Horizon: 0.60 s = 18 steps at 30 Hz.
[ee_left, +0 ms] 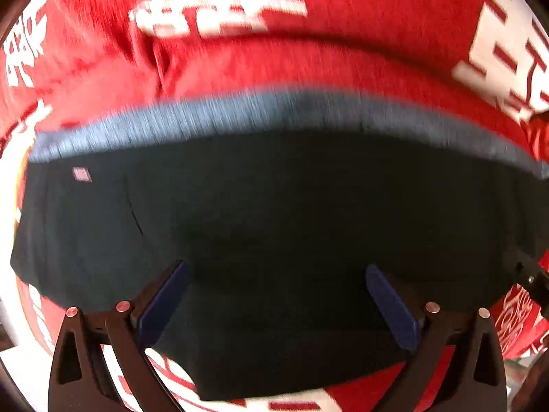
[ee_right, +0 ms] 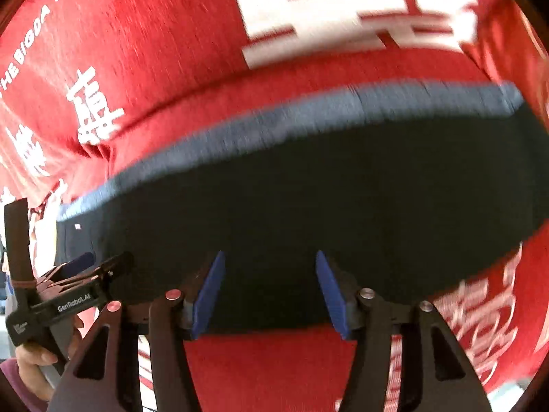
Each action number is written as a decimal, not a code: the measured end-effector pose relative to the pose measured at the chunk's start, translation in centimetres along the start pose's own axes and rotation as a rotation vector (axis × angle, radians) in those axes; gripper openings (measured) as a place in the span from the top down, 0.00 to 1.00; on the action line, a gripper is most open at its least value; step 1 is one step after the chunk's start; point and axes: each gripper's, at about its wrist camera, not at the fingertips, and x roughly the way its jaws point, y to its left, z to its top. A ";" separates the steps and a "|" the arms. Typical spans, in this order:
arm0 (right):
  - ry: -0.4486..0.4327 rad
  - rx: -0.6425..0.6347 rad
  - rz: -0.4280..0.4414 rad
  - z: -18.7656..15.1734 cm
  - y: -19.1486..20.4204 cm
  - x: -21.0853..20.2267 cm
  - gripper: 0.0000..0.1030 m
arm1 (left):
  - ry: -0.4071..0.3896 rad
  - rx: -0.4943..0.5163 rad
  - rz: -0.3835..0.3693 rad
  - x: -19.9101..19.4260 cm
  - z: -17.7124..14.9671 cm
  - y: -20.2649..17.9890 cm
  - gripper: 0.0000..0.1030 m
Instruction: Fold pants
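The dark navy pants (ee_left: 274, 206) lie folded on a red cloth, with a lighter blue-grey waistband (ee_left: 240, 113) along their far edge. They fill the middle of the right wrist view too (ee_right: 308, 199). My left gripper (ee_left: 278, 271) is open, its blue pads (ee_left: 164, 298) spread over the near part of the pants with nothing between them. My right gripper (ee_right: 270, 257) is open over the near edge of the pants, its blue pads (ee_right: 209, 292) apart. The left gripper (ee_right: 79, 267) shows at the lower left of the right wrist view.
A red cloth with white characters (ee_left: 343, 17) covers the surface all around the pants (ee_right: 154, 51). A hand (ee_right: 31, 360) holds the left gripper's handle at the lower left of the right wrist view. Both views are motion-blurred.
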 end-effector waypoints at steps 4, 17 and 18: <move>-0.025 0.010 0.018 -1.7 -1.0 -0.7 0.42 | -0.041 -0.005 0.004 0.0 -1.0 0.1 0.00; -0.006 0.141 0.098 -3.5 -3.6 -1.5 0.41 | -0.048 -0.006 0.084 0.5 -0.6 -1.9 0.00; -0.003 0.155 0.105 -3.8 -4.1 -1.6 0.41 | -0.049 -0.005 0.088 0.6 -0.6 -1.9 0.00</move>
